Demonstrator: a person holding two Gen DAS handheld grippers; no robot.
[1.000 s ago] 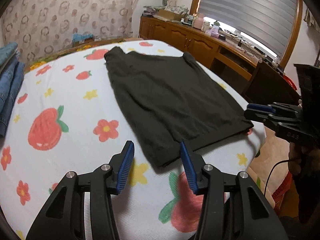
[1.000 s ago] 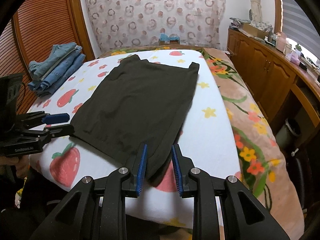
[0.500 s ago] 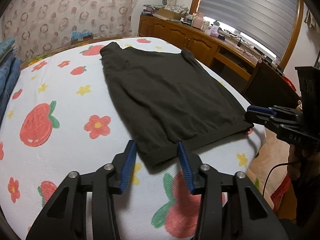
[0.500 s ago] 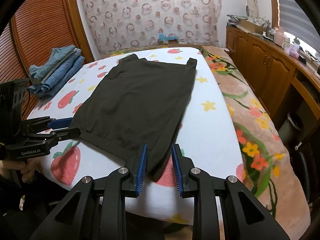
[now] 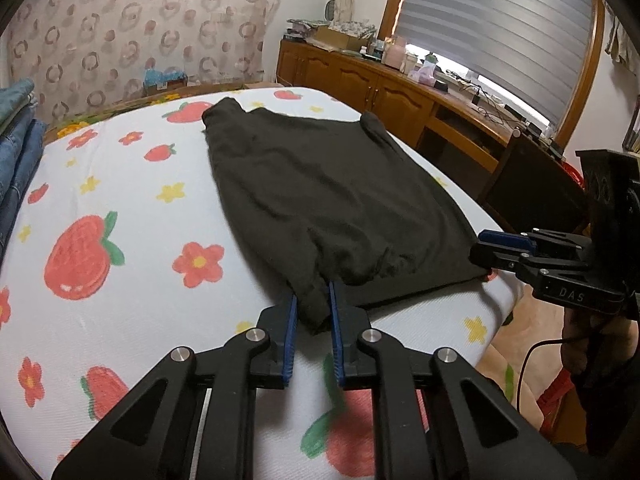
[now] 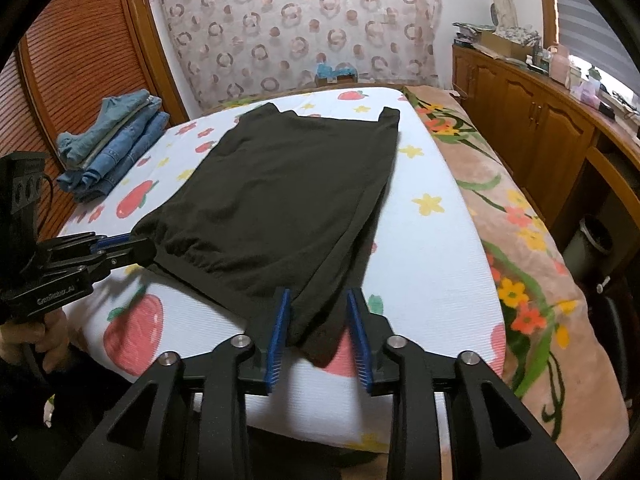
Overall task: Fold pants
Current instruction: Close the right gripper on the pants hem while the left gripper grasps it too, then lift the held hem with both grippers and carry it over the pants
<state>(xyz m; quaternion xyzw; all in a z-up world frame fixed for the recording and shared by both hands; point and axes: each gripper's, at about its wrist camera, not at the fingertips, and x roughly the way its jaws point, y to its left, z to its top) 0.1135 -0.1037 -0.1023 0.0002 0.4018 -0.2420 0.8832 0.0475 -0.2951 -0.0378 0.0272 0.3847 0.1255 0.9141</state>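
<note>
1. Dark pants [image 5: 320, 196]: laid flat on the strawberry-print bed cover [image 5: 120, 208], the long axis running straight away from both tongs toward the curtained wall; the near edge lies at the tips.
2. Left gripper [image 5: 311, 307]: its jaws have just been closing and are now clamped on the near left corner of the pants, the cloth bunched between the blue pads.
3. Right gripper [image 6: 318, 312]: its jaws have just been opening and stand apart, the near right corner lying between them, not seen to be pinched.
4. Relation for the coming fold: each corner is at its own gripper, neither nearer; the far edge is well ahead.
5. Folded jeans [image 6: 112, 148]: stacked far left of the tongs, well apart from the pants.
6. Wooden cabinets [image 6: 540, 128]: off to the right, beyond the bed.
7. Obstruction: none seen along the pants.
</note>
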